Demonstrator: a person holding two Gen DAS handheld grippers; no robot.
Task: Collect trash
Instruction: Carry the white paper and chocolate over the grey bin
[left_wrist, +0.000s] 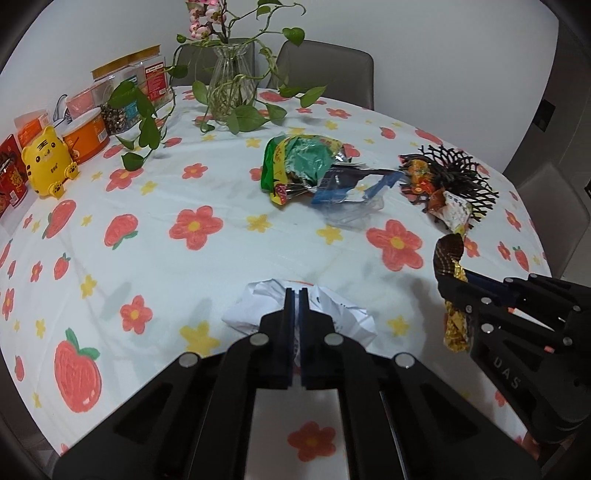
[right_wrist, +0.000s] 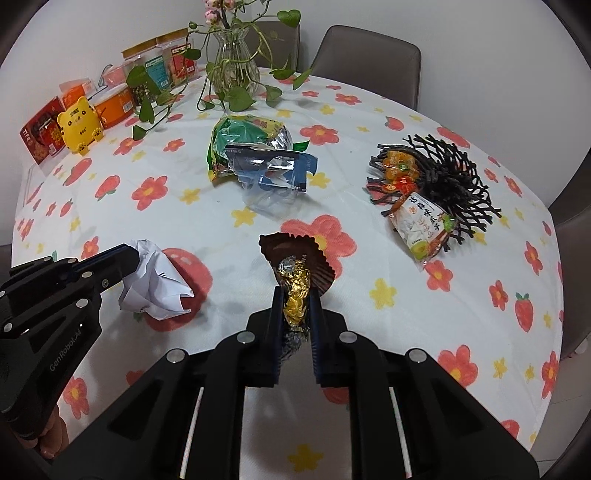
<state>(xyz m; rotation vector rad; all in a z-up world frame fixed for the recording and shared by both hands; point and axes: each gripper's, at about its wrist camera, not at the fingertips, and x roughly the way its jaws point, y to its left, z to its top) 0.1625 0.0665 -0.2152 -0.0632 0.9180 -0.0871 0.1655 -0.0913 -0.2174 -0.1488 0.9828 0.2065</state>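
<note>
My left gripper (left_wrist: 295, 292) is shut on a crumpled white paper ball (left_wrist: 251, 310), held just above the flowered tablecloth (left_wrist: 184, 258); in the right wrist view that gripper (right_wrist: 133, 255) pinches the same paper (right_wrist: 159, 284) at the left. My right gripper (right_wrist: 295, 293) is shut on a gold foil wrapper (right_wrist: 294, 280), with its brown pleated paper cup (right_wrist: 317, 262) sticking out past the fingertips. In the left wrist view the right gripper (left_wrist: 448, 286) holds this wrapper (left_wrist: 447, 253) at the right. A green snack bag (right_wrist: 236, 136), a blue and clear plastic pack (right_wrist: 273, 173) and a black net with snack packets (right_wrist: 436, 184) lie farther back.
A glass vase with trailing vines (right_wrist: 234, 62) stands at the far middle. Jars and boxes (right_wrist: 159, 62) and a yellow tiger figure (right_wrist: 79, 123) line the far left. Grey chairs (right_wrist: 365, 55) stand behind the round table, and another (right_wrist: 576, 236) at its right edge.
</note>
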